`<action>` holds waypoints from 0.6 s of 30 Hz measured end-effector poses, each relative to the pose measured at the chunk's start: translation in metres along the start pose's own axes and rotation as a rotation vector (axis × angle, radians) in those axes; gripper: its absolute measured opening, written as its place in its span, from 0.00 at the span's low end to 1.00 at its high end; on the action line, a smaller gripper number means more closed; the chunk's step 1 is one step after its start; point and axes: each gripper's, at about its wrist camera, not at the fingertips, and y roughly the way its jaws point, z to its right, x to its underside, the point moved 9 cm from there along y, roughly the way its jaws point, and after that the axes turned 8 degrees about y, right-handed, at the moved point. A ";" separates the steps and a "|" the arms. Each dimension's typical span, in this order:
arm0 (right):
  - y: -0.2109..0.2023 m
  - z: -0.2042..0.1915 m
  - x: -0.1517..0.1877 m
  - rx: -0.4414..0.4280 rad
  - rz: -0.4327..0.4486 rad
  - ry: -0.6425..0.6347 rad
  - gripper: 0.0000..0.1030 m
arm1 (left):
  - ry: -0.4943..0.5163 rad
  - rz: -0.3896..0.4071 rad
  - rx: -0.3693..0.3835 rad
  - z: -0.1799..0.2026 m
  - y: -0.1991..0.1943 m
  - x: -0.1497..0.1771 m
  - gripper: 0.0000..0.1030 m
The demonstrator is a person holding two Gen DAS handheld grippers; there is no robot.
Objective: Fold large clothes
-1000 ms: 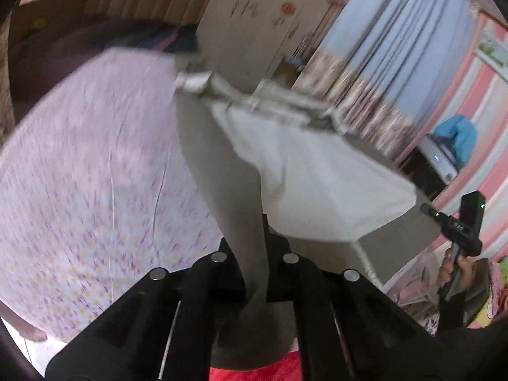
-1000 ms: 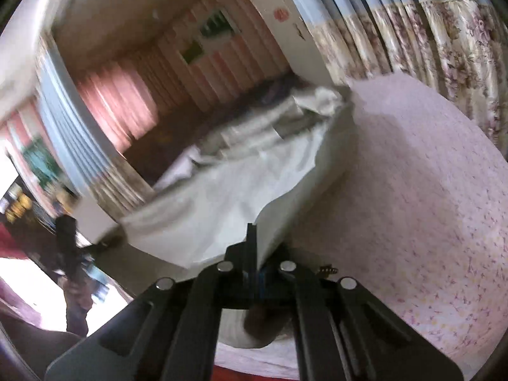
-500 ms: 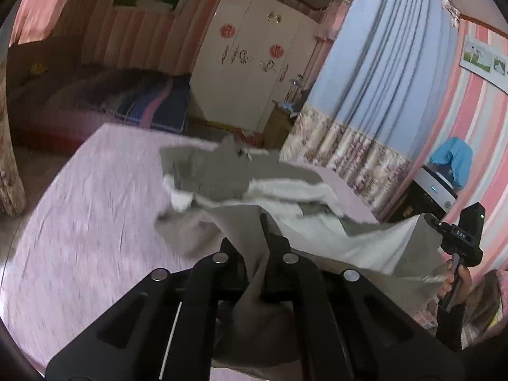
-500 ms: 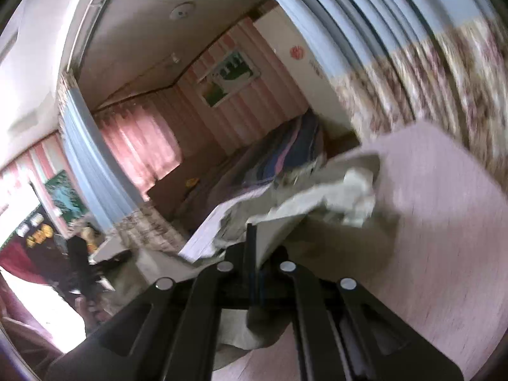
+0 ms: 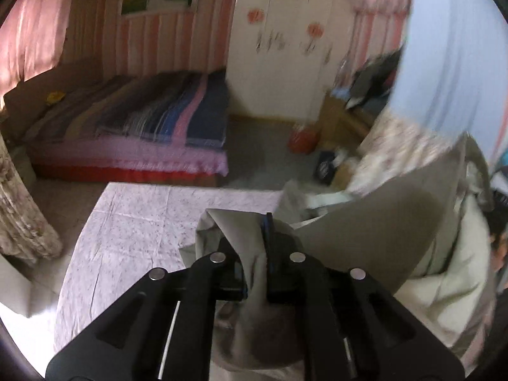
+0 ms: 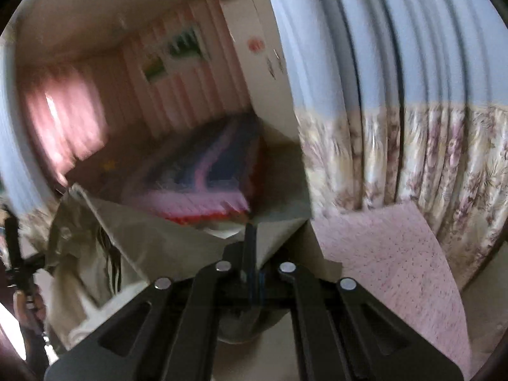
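Two grippers each pinch one large grey-beige cloth garment (image 5: pixel 374 222) w/ pale lining, held up in the air. Left gripper (image 5: pixel 254 238) is clamped on a bunched edge; fabric hangs down btwn its fingers and fans out to the right, blocking that side of the room. Right gripper (image 6: pixel 252 244) is clenched on a corner; the cloth stretches away to the left. Below lies a pink speckled bedsheet (image 5: pixel 136 222). Beyond: striped-blanket bed (image 5: pixel 152 117), white wardrobe (image 5: pixel 285 38), blue floral-hem curtain (image 6: pixel 412 111). Both views are motion-blurred.
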 end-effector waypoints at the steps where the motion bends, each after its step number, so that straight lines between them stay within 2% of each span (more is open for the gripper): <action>1: 0.033 0.010 0.005 0.031 -0.096 0.016 0.02 | 0.014 -0.059 -0.026 -0.003 0.032 0.003 0.12; 2: 0.059 0.020 0.012 0.054 -0.166 0.039 0.06 | 0.020 -0.120 -0.034 -0.005 0.062 0.011 0.14; 3: 0.085 0.032 0.026 0.079 -0.240 0.052 0.11 | 0.016 -0.182 -0.032 -0.008 0.087 0.020 0.20; 4: 0.098 0.038 0.038 0.101 -0.292 0.047 0.12 | 0.010 -0.216 -0.046 -0.013 0.100 0.025 0.42; 5: 0.107 0.043 0.049 0.099 -0.329 0.046 0.18 | 0.005 -0.237 -0.084 -0.022 0.110 0.029 0.58; 6: 0.107 0.042 0.053 0.069 -0.332 0.048 0.29 | 0.000 -0.212 -0.109 -0.029 0.110 0.025 0.82; 7: 0.100 0.040 0.052 0.030 -0.307 0.049 0.43 | -0.006 -0.174 -0.120 -0.034 0.105 0.018 0.89; 8: 0.091 0.038 0.047 0.021 -0.269 0.046 0.76 | -0.018 -0.127 -0.118 -0.039 0.096 0.009 0.91; 9: 0.076 0.038 0.033 0.011 -0.185 0.038 0.86 | -0.034 -0.096 -0.096 -0.043 0.088 -0.002 0.97; 10: 0.059 0.035 0.020 -0.005 -0.112 0.025 0.86 | -0.048 -0.077 -0.074 -0.043 0.081 -0.009 0.97; 11: 0.047 0.034 0.014 -0.015 -0.080 0.016 0.86 | -0.058 -0.064 -0.054 -0.044 0.073 -0.015 0.97; 14: 0.017 0.035 0.006 0.008 -0.028 -0.034 0.86 | -0.056 -0.021 -0.011 -0.045 0.043 -0.023 0.97; 17: 0.018 0.037 0.028 0.037 -0.084 -0.114 0.86 | -0.033 -0.026 0.018 -0.045 0.016 0.005 0.97; 18: 0.024 0.039 0.047 0.072 -0.130 -0.164 0.86 | -0.031 -0.036 0.030 -0.043 0.013 0.014 0.97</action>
